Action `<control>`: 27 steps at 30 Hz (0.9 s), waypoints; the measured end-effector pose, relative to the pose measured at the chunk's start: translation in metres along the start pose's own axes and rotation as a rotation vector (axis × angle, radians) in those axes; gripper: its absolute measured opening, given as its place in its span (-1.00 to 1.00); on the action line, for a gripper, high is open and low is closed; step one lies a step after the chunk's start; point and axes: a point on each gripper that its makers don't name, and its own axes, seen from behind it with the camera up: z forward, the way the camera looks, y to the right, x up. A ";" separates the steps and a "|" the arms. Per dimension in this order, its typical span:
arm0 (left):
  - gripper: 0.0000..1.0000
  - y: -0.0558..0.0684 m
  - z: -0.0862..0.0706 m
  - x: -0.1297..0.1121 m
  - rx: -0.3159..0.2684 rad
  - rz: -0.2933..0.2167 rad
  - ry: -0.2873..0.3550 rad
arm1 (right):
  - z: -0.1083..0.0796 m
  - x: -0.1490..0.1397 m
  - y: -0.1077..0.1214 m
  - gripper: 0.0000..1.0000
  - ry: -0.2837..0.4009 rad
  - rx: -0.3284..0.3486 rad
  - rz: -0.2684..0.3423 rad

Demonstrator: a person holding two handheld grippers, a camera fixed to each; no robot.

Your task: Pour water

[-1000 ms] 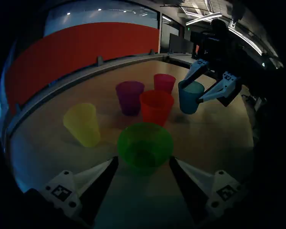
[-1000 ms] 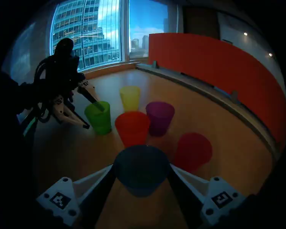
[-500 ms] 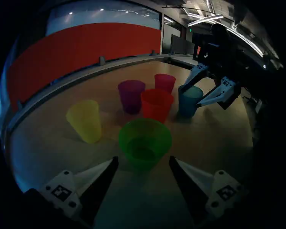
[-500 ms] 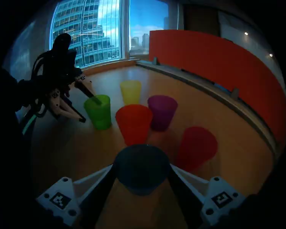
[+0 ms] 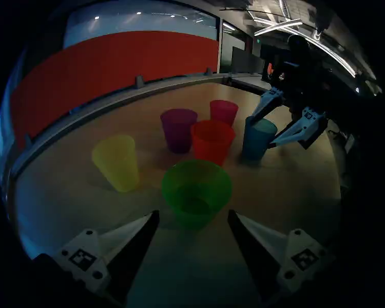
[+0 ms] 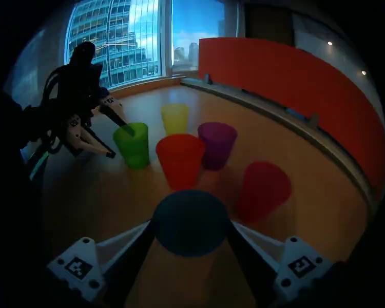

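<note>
**A:** Where is the cup we pour from?

**B:** The blue cup [image 6: 190,222] sits between the fingers of the right gripper [image 6: 190,226], and they close on its two sides. It looks set down on the wooden table [image 5: 295,190], or very nearly so. In the left gripper view it stands between one and two o'clock from the green cup [image 5: 196,191].

**A:** And the left gripper [image 5: 193,215]?

**B:** Its fingers are spread on either side of the green cup without pressing. Table shows between each tip and the cup's lower wall.

**A:** How will the blue one handle?

**B:** It is thin, smooth plastic that tapers toward the base. I judge it light, a little slippery, and likely to flex under a hard squeeze. I would hold it mid-wall, below the rim, firmly but gently. I can't see any water, so its weight is a guess.

**A:** What about the others?

**B:** They have the same tumbler shape and look translucent. Taken from the green cup, the orange cup [image 5: 212,141] is at twelve o'clock, the purple cup [image 5: 178,130] at eleven, the pink cup [image 5: 223,112] at one and the yellow cup [image 5: 115,163] at ten. The orange one stands just beside the blue, so tipping needs care.
</note>
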 end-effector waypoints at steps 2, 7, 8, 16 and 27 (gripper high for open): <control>0.98 0.000 -0.001 0.000 0.001 -0.002 0.000 | 0.000 0.000 0.000 1.00 -0.001 -0.003 0.004; 0.99 -0.001 -0.007 0.000 0.014 -0.003 0.004 | -0.005 -0.002 0.000 1.00 0.002 -0.016 0.007; 0.99 -0.002 -0.008 0.000 0.018 -0.004 0.006 | -0.007 -0.003 0.001 1.00 0.002 -0.020 0.007; 0.99 -0.005 -0.025 0.000 0.053 -0.025 0.033 | -0.025 -0.013 0.003 1.00 0.011 -0.068 0.013; 0.99 -0.011 -0.049 -0.001 0.121 -0.063 0.072 | -0.055 -0.022 0.007 1.00 0.039 -0.139 0.043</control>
